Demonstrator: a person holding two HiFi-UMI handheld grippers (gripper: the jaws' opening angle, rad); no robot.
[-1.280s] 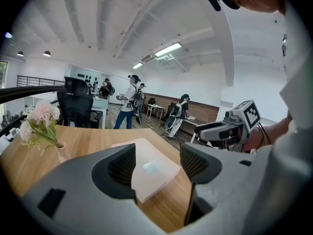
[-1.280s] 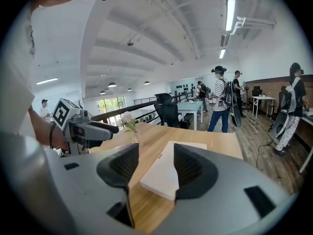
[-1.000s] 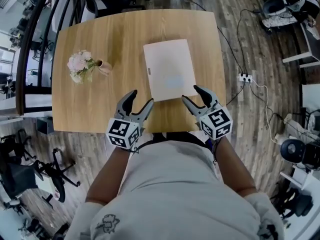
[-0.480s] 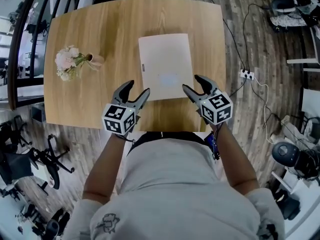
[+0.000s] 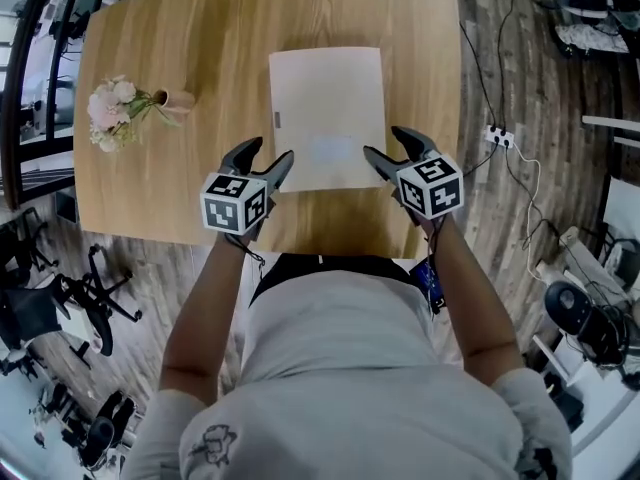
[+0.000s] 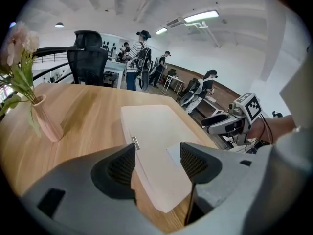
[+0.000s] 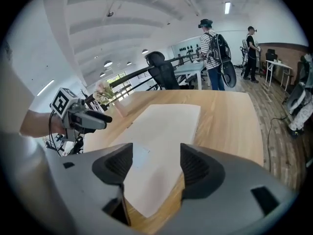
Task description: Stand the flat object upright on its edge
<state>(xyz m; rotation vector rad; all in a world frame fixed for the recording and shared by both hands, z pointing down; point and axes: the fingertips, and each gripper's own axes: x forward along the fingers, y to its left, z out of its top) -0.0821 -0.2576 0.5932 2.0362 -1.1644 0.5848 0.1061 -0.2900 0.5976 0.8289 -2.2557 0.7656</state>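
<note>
- My left gripper (image 6: 157, 163) has its jaws apart. Its own view shows the near left corner of the white flat panel (image 6: 149, 131) in the gap between them, with the pads off it.
- My right gripper (image 7: 156, 163) has just been opening its jaws, and they stand wide. The panel's near right corner shows between them, ungripped.
- Whether any jaw tip touches the panel's edge I cannot tell.
- Only the head view shows the whole panel. It lies flat on the wooden table (image 5: 180, 193), toward the table's near edge, with one of my grippers at each near corner.
- A small tab on the panel's left edge is clearest in the left gripper view; what it is I cannot make out.
- The vase of flowers (image 5: 125, 113) is well left of the panel. The left gripper view shows it upright but cuts off the blooms.
- Only the gripper views show the office chair (image 6: 88, 58) and the people standing beyond the table. Only the head view shows the power strip (image 5: 495, 136) on the floor.
</note>
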